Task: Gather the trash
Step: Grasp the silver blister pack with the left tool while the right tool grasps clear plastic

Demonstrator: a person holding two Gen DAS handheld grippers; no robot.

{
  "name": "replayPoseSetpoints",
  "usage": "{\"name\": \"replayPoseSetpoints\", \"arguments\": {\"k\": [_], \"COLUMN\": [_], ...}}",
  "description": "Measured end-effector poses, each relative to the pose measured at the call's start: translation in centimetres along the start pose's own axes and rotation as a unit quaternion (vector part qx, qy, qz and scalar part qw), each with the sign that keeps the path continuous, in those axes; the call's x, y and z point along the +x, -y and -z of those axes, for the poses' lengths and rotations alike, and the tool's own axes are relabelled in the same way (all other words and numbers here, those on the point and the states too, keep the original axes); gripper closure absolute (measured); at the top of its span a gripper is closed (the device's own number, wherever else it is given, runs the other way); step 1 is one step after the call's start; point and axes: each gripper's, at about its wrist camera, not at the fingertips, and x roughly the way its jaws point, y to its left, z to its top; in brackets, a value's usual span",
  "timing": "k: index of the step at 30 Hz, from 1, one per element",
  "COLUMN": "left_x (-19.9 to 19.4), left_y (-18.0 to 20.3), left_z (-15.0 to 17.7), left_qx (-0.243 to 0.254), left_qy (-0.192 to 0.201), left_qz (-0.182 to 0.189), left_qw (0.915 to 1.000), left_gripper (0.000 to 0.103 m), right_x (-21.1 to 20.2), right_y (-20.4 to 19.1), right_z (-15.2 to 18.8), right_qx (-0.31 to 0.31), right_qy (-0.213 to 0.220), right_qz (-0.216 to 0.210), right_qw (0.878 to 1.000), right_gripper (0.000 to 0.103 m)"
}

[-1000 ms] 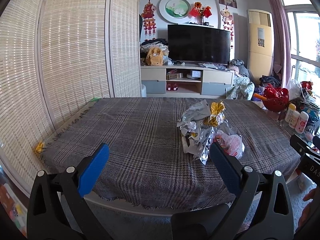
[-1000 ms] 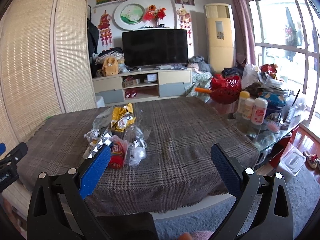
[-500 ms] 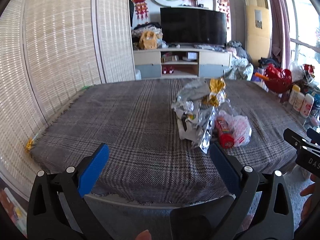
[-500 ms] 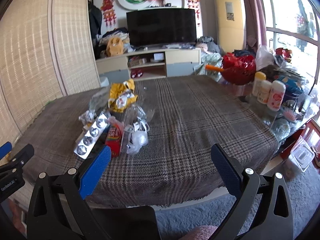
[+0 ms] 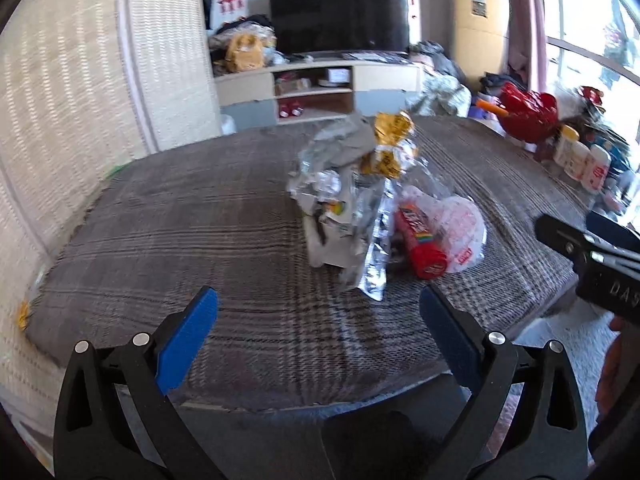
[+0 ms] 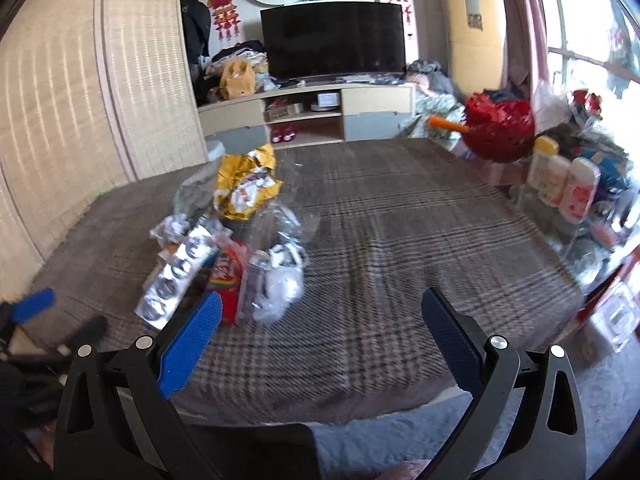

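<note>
A heap of trash lies on the plaid-covered table (image 5: 160, 240): a silver foil wrapper (image 5: 372, 236), a yellow snack bag (image 5: 390, 148), a red packet (image 5: 422, 244) and a white plastic bag (image 5: 460, 224). My left gripper (image 5: 318, 316) is open and empty, near the table's front edge, just short of the heap. My right gripper (image 6: 320, 316) is open and empty, to the right of the heap; the silver blister pack (image 6: 176, 276), the yellow bag (image 6: 244, 188) and the red packet (image 6: 226, 284) lie beyond its left finger. The right gripper also shows at the right edge of the left wrist view (image 5: 592, 252).
A red basket (image 6: 500, 128) and several white bottles (image 6: 560, 184) stand on a cluttered glass table to the right. A TV cabinet (image 6: 304, 116) stands behind the table. A woven screen (image 5: 72, 92) lines the left side. Grey carpet (image 6: 400, 440) lies below.
Both grippers have moved forward and down toward the trash heap, which looks larger and nearer. Both stay open.
</note>
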Motion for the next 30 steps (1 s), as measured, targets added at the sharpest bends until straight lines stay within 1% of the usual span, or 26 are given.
{"name": "replayPoseSetpoints", "arguments": {"k": [2, 5, 7, 9, 11, 13, 15, 19, 22, 23, 24, 25, 26, 27, 28, 30], "left_x": [0.7, 1.5, 2.2, 2.9, 3.6, 4.4, 5.1, 6.4, 7.2, 7.4, 7.6, 7.9, 8.1, 8.3, 8.5, 8.5], "left_y": [0.0, -0.1, -0.3, -0.5, -0.4, 0.0, 0.3, 0.6, 0.6, 0.6, 0.7, 0.8, 0.8, 0.9, 1.0, 0.9], "left_z": [-0.2, -0.8, -1.4, -1.6, -1.6, -1.6, -1.7, -1.5, -1.2, -1.1, -1.0, -0.9, -0.8, -0.7, -0.5, -0.3], "left_qx": [0.001, 0.019, 0.025, 0.017, 0.016, 0.021, 0.024, 0.022, 0.019, 0.016, 0.014, 0.012, 0.010, 0.010, 0.010, 0.010], "left_qy": [-0.009, -0.011, -0.011, -0.019, -0.025, -0.032, -0.036, -0.048, -0.056, -0.058, -0.061, -0.065, -0.067, -0.071, -0.074, -0.075], "left_qz": [0.008, 0.001, 0.004, 0.023, 0.038, 0.052, 0.062, 0.089, 0.100, 0.107, 0.112, 0.117, 0.121, 0.126, 0.129, 0.131], "left_qw": [0.9999, 0.9998, 0.9996, 0.9994, 0.9988, 0.9979, 0.9971, 0.9947, 0.9932, 0.9924, 0.9917, 0.9910, 0.9903, 0.9895, 0.9888, 0.9884], "left_gripper": [0.008, 0.009, 0.013, 0.019, 0.022, 0.026, 0.030, 0.036, 0.043, 0.048, 0.054, 0.057, 0.062, 0.067, 0.069, 0.069], "right_x": [0.8, 1.7, 2.9, 3.7, 4.7, 5.7, 6.5, 7.2, 7.4, 7.4, 7.4, 7.5, 7.6, 7.6, 7.6, 7.6], "right_y": [-0.2, -0.9, -1.3, -1.5, -1.7, -1.9, -2.1, -2.5, -2.9, -3.1, -3.3, -3.4, -3.5, -3.5, -3.5, -3.5], "right_z": [-0.5, -1.0, -1.4, -1.4, -1.5, -1.5, -1.4, -0.9, -0.9, -0.8, -0.7, -0.7, -0.7, -0.7, -0.6, -0.6], "right_qx": [0.003, -0.005, -0.007, -0.004, -0.004, -0.005, -0.009, -0.010, -0.021, -0.024, -0.028, -0.031, -0.032, -0.034, -0.036, -0.037], "right_qy": [-0.010, -0.014, -0.028, -0.038, -0.051, -0.069, -0.083, -0.099, -0.102, -0.102, -0.103, -0.104, -0.104, -0.103, -0.101, -0.099], "right_qz": [-0.018, -0.014, -0.027, -0.036, -0.045, -0.052, -0.053, -0.071, -0.068, -0.069, -0.072, -0.074, -0.074, -0.072, -0.068, -0.066], "right_qw": [1.000, 1.000, 0.999, 0.999, 0.998, 0.996, 0.995, 0.993, 0.992, 0.992, 0.992, 0.991, 0.991, 0.992, 0.992, 0.992], "right_gripper": [0.003, 0.003, 0.003, 0.003, 0.013, 0.033, 0.040, 0.053, 0.056, 0.057, 0.063, 0.068, 0.071, 0.076, 0.082, 0.086]}}
